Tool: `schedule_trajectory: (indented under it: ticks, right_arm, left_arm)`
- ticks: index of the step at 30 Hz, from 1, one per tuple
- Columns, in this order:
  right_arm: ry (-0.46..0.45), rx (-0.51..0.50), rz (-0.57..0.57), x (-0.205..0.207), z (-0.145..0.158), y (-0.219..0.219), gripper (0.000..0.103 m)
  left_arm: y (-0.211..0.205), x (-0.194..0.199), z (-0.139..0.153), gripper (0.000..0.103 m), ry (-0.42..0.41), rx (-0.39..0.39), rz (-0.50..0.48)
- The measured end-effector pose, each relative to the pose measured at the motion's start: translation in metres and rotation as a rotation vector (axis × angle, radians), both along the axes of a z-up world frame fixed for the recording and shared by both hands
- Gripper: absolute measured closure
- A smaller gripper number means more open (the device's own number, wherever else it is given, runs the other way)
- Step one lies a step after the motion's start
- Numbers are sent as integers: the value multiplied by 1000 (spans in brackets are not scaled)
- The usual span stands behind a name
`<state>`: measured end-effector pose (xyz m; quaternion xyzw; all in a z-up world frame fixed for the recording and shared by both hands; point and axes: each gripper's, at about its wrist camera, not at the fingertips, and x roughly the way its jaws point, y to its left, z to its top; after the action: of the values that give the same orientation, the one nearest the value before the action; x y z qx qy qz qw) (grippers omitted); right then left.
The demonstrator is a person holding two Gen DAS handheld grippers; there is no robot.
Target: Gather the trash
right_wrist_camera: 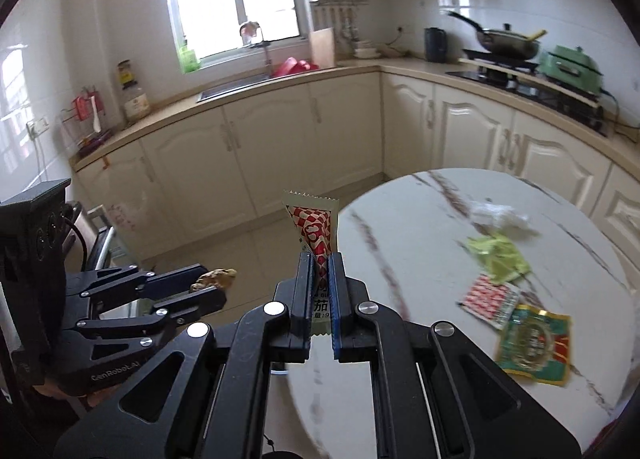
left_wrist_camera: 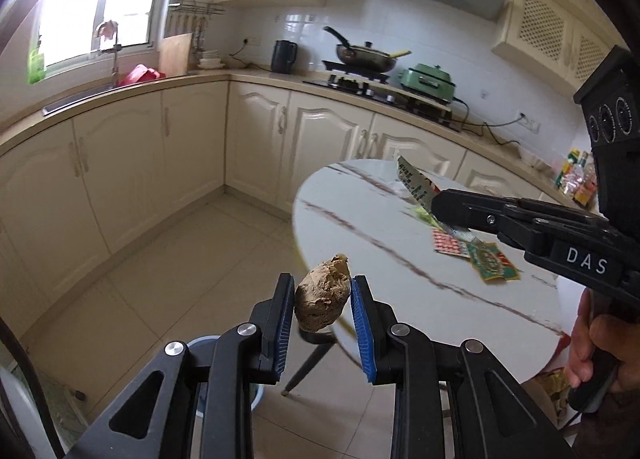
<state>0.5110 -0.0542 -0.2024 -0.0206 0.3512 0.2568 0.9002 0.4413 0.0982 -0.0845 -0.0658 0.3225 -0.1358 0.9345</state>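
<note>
My left gripper [left_wrist_camera: 323, 295] is shut on a crumpled brown paper ball [left_wrist_camera: 323, 301], held in the air left of the round marble table [left_wrist_camera: 360, 195]. It also shows in the right wrist view [right_wrist_camera: 214, 279]. My right gripper [right_wrist_camera: 320, 271] is shut on a red-and-white checked sachet [right_wrist_camera: 314, 227], held above the table's left edge; it shows in the left wrist view [left_wrist_camera: 416, 185]. On the table lie a second checked sachet [right_wrist_camera: 490, 299], a green-and-gold wrapper [right_wrist_camera: 534, 343], a pale green wrapper [right_wrist_camera: 500, 259] and a crumpled white tissue [right_wrist_camera: 498, 215].
A blue-rimmed bin [left_wrist_camera: 224, 371] stands on the tiled floor under my left gripper. Cream cabinets [left_wrist_camera: 132, 163] with a sink [left_wrist_camera: 76, 99] and a stove [left_wrist_camera: 356, 83] line the walls behind. Table legs [left_wrist_camera: 308, 359] stand below the top.
</note>
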Motion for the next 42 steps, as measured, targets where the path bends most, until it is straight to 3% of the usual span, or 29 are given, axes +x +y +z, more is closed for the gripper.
schedule_trajectory:
  ticks: [5, 10, 18, 24, 28, 32, 34, 37, 42]
  right_arm:
    - [64, -3, 139, 13, -36, 98, 95]
    - [181, -30, 199, 43, -99, 168, 95]
    - [380, -137, 158, 102, -219, 207, 94]
    - [471, -167, 93, 134, -280, 203, 91]
    - [466, -199, 63, 144, -291, 203, 90]
    - [467, -194, 34, 153, -290, 189, 85]
    - [463, -182, 27, 153, -285, 184, 82]
    - [445, -171, 24, 150, -274, 180, 74]
    - [362, -154, 49, 131, -231, 184, 66]
  left_arm:
    - [74, -6, -24, 78, 54, -4, 111]
    - [123, 7, -67, 78, 145, -10, 178]
    - [155, 65, -153, 78, 336, -59, 180]
    - [164, 115, -195, 78, 440, -50, 180]
    - [162, 135, -209, 75, 468, -70, 184]
    - [168, 161, -212, 49, 485, -62, 236]
    - [168, 161, -209, 43, 483, -70, 253]
    - [170, 151, -194, 41, 467, -77, 278]
    - [174, 119, -142, 31, 354, -54, 344]
